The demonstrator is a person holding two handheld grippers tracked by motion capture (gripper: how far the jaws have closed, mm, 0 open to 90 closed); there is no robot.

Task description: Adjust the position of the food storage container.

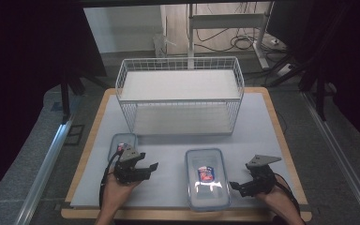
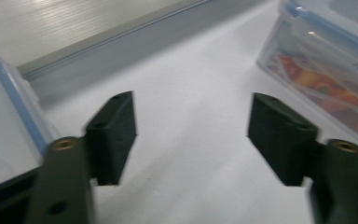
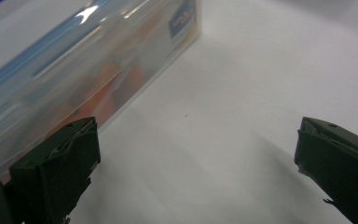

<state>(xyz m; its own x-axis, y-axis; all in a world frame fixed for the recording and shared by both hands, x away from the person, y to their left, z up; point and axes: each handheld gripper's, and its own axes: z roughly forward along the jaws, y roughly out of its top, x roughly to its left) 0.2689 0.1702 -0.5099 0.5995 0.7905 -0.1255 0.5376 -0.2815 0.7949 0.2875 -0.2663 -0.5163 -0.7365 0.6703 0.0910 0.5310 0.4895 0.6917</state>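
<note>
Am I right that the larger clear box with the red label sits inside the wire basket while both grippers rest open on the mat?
Not quite: the larger box is not in the wire basket; the high view shows it on the mat in front of the basket, between the left gripper and the right gripper. Both grippers are open, as you say.

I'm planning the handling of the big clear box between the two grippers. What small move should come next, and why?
Probably slide the left gripper sideways toward the large lidded box. Its jaws stand open over bare mat, beside the small container, well short of the box. The right gripper is open with one jaw close beside the box's other side, so a two-sided hold seems likely.
</note>
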